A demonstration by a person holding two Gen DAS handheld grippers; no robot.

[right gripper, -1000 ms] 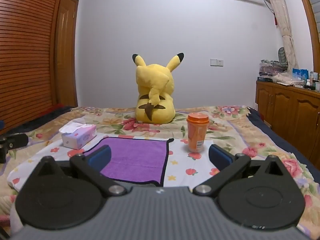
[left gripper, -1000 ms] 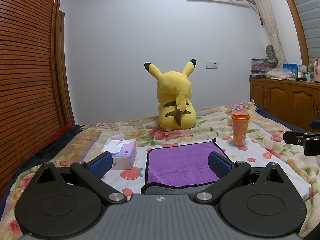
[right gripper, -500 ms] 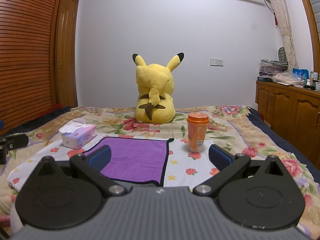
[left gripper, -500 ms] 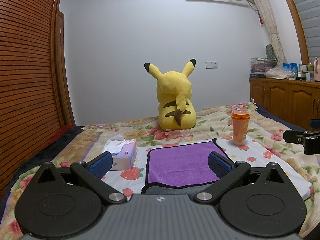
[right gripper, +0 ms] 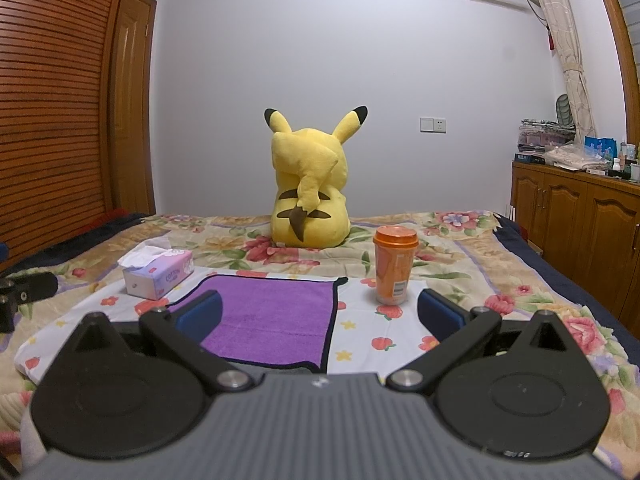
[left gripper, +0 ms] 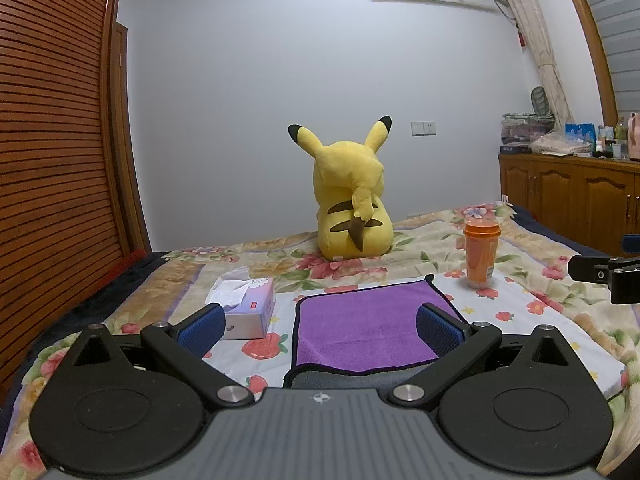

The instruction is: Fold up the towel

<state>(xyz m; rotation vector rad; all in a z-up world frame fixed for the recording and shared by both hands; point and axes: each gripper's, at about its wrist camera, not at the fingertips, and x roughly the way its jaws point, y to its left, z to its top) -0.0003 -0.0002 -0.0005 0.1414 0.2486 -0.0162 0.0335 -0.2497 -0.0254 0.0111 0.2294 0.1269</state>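
A purple towel point(left gripper: 360, 324) with a black hem and a grey underside lies flat on a white strawberry-print cloth point(left gripper: 520, 308) on the bed. Its near edge is folded over. It also shows in the right wrist view point(right gripper: 276, 316). My left gripper point(left gripper: 320, 326) is open and empty, held above the towel's near edge. My right gripper point(right gripper: 320, 312) is open and empty, above the towel's near right corner. The right gripper's tip shows at the right edge of the left wrist view point(left gripper: 600, 276).
A tissue box point(left gripper: 250, 308) stands left of the towel. An orange cup point(left gripper: 480, 254) stands at its far right corner. A yellow plush toy point(left gripper: 350, 204) sits behind. Wooden cabinets point(left gripper: 568, 196) stand right of the bed and a slatted wooden wall point(left gripper: 52, 160) stands to the left.
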